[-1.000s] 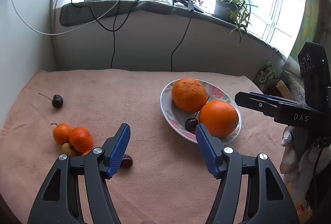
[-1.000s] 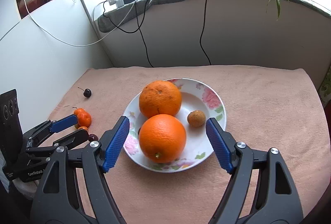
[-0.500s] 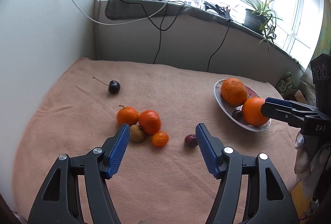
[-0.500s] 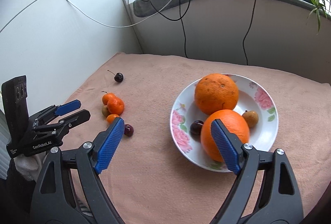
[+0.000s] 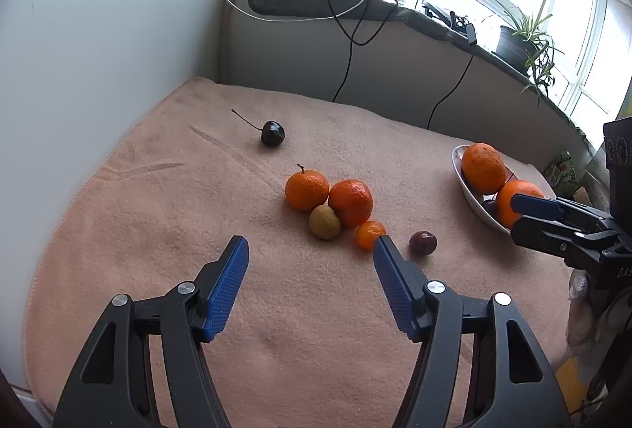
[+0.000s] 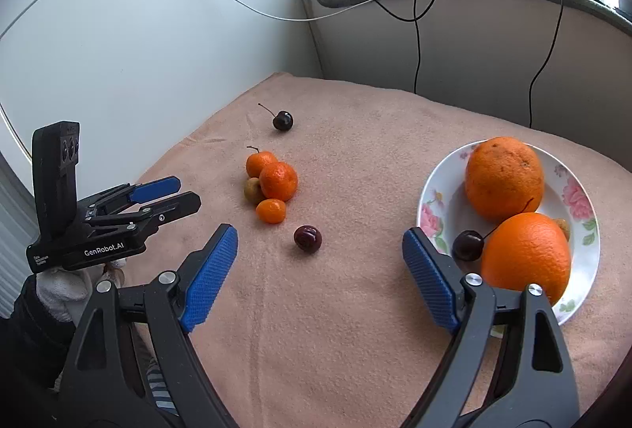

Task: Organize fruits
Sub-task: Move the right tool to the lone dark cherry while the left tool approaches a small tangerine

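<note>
On the pink blanket lies a cluster: two mandarins [image 5: 307, 189] [image 5: 350, 202], a small brown fruit [image 5: 324, 222] and a tiny kumquat [image 5: 369, 234]. A dark red cherry [image 5: 422, 242] lies beside them, and a stemmed black cherry [image 5: 272, 132] sits farther back. My left gripper [image 5: 310, 250] hovers open just short of the cluster, nothing between its fingers. My right gripper [image 6: 320, 248] stands open over the blanket, with the dark red cherry [image 6: 307, 238] just ahead of it. The flowered plate [image 6: 434, 191] at right holds two oranges [image 6: 503, 177] [image 6: 527, 256], a cherry [image 6: 468, 246] and a brown fruit.
A white wall [image 5: 98, 32] borders the blanket on the left. A windowsill [image 5: 355, 5] with chargers and hanging cables runs along the back, with a potted plant [image 5: 521, 40] at its right end. The blanket's near edge drops off in front.
Both grippers have swung left, away from the plate toward the loose fruit cluster. The right gripper's jaws stand wider than a second ago. No fruit has moved.
</note>
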`<state>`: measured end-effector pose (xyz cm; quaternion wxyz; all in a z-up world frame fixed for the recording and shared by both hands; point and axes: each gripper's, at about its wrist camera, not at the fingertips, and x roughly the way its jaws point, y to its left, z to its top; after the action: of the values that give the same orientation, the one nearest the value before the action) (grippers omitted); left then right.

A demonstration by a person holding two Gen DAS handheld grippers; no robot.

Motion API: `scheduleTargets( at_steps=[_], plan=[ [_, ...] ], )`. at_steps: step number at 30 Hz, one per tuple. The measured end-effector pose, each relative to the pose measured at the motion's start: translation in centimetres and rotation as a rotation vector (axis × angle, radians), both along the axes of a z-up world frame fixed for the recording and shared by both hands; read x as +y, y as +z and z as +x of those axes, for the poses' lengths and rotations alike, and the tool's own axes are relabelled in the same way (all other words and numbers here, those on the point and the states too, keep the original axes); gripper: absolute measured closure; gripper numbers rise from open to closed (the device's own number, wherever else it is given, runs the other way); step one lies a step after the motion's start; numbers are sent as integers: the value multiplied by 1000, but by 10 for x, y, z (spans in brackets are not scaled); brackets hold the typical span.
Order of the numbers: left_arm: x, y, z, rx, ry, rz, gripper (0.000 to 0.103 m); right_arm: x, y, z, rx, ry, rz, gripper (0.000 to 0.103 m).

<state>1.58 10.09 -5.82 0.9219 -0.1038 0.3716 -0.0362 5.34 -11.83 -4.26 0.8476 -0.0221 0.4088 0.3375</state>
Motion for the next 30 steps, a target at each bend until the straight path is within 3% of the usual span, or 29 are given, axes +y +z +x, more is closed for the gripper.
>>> scheduleTargets(
  at_steps=[3,10,13,26,28,30],
  plan=[
    [-4,-1,1,-2,-21,-18,42,8,-7,-1,9,22,-12,16],
    [-20,-10,14,29,-85,-57,63,26,-29,5,65,64,-29,36],
    [-28,-15,20,46,-107,-50,64,33,-37,9,67,69,-53,46],
    [-44,-30,43,98,-132,-45,71,42,-52,23,89,88,-70,55],
    [-44,-32,45,106,-130,-36,71,45,-55,24,93,98,-75,63],
    [-44,-33,47,111,-129,-34,72,46,-56,24,92,105,-79,64]
  ],
)
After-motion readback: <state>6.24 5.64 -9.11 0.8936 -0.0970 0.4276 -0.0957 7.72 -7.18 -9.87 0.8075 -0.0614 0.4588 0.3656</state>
